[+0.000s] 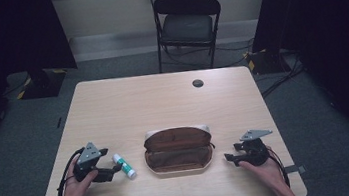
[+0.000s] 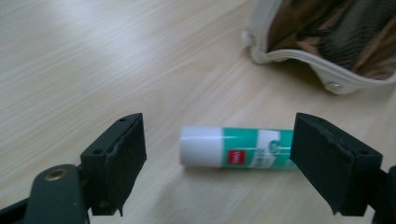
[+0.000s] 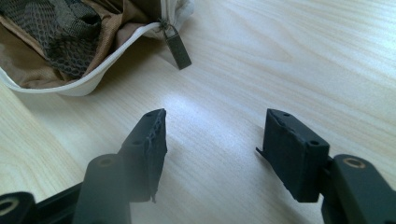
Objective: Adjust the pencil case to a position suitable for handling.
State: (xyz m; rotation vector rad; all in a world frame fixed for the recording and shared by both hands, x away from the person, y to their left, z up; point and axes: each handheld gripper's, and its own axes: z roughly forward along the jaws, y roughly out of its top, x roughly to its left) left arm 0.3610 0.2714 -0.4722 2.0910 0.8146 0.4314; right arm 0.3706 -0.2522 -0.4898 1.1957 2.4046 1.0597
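While my left tongs (image 2: 219,154) hover open, the green-and-white cylindrical glue stick (image 2: 236,147) lies on the light wooden table (image 1: 162,99) between the jaws, untouched. Right tongs (image 3: 212,149) partly open, holding nothing. Open beige zip pouch with brown lining (image 1: 179,149) sits between both tongs.

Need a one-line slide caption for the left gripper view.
Left gripper open astride a glue stick lying on the wooden table, open pencil case beyond.
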